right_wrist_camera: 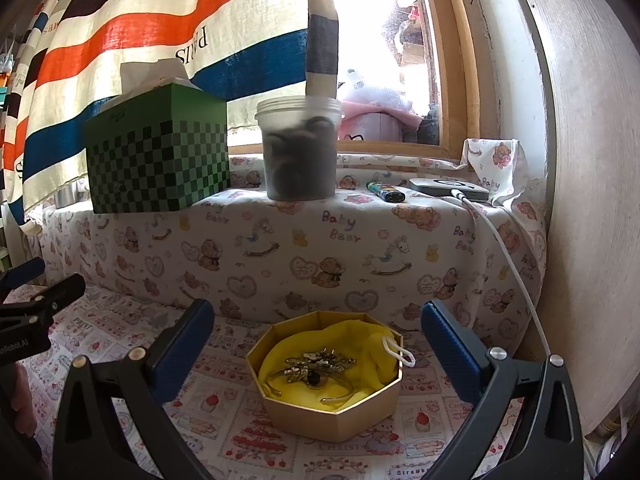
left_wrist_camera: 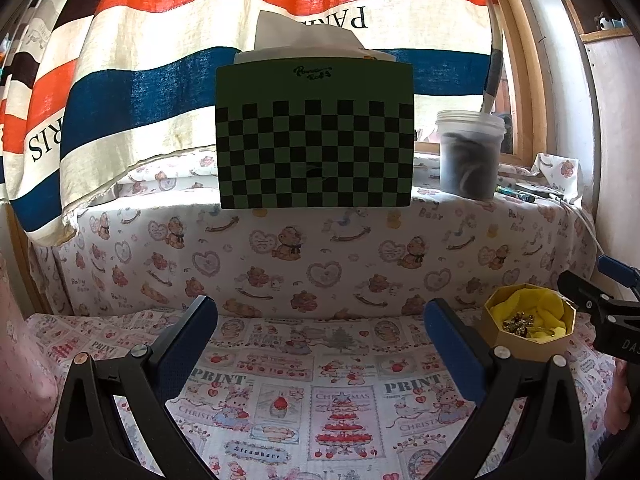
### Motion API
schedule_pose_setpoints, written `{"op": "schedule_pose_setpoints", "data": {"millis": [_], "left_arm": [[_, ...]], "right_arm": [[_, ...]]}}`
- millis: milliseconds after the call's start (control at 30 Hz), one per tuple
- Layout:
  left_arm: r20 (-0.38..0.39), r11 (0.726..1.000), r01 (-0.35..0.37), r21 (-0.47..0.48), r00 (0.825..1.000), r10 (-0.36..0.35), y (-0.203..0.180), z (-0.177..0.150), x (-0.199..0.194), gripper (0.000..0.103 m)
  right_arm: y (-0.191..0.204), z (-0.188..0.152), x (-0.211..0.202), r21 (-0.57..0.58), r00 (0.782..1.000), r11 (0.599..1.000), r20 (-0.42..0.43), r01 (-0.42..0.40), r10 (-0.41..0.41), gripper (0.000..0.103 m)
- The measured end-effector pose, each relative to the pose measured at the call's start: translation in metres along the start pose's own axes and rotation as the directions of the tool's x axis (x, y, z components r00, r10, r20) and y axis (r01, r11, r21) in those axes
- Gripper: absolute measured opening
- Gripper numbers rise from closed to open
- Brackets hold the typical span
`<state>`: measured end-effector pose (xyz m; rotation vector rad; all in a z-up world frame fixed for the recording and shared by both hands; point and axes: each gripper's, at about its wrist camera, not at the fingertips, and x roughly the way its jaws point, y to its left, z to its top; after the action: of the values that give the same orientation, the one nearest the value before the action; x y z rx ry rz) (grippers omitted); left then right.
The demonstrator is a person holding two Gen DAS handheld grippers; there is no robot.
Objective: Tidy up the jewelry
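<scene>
A tangle of gold jewelry (right_wrist_camera: 316, 366) lies on yellow cloth (right_wrist_camera: 360, 348) inside an octagonal gold box (right_wrist_camera: 340, 420) on the printed bedcover (right_wrist_camera: 224, 432), near the padded ledge (right_wrist_camera: 280, 248). The right gripper (right_wrist_camera: 318, 344) hangs spread wide before it, touching nothing. The left gripper (left_wrist_camera: 320, 340), also released, faces bare cover; its view catches the box at right. Only the right view shows a white drawstring loop (right_wrist_camera: 400, 350).

Left gripper (left_wrist_camera: 320, 334) hangs wide open over the printed cloth (left_wrist_camera: 320, 380); the gold octagonal box (left_wrist_camera: 530, 330) with yellow lining sits beside its right finger.
</scene>
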<state>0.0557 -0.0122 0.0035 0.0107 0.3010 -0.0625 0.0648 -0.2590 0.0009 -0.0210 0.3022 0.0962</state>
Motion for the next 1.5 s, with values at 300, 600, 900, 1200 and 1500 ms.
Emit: {"op": "schedule_pose_setpoints", "data": {"millis": [300,600,900,1200,1500], "left_arm": [[-0.005,1.000,0.009,-0.001,1.000,-0.009,-0.0004,-0.0001,0.0011,0.103],[-0.002,1.000,-0.001,-0.001,1.000,0.001,-0.0004,-0.0002,0.0004,0.103],[-0.016,1.000,-0.023,0.002,1.000,0.023,-0.0002,-0.0002,0.0030,0.103],[-0.003,1.000,-0.023,0.009,1.000,0.023,-0.0013,-0.0010,0.0003,0.103],[-0.001,0.999,-0.036,0.018,0.999,0.036,-0.0049,-0.0006,-0.0019,0.103]], "right_arm": [[0.0012,-0.0003,0.0007,-0.005,1.000,1.000,0.000,-0.005,0.005,0.103],[0.0017,-0.0004,0.0009,-0.010,1.000,1.000,0.000,-0.008,0.008,0.103],[0.0003,-0.0001,0.0014,-0.002,1.000,1.000,-0.002,-0.003,0.003,0.103],[0.0011,0.0001,0.0029,-0.003,1.000,1.000,-0.011,-0.007,0.007,0.103],[0.0000,0.0003,0.0006,0.002,1.000,1.000,0.000,0.012,-0.012,0.103]]}}
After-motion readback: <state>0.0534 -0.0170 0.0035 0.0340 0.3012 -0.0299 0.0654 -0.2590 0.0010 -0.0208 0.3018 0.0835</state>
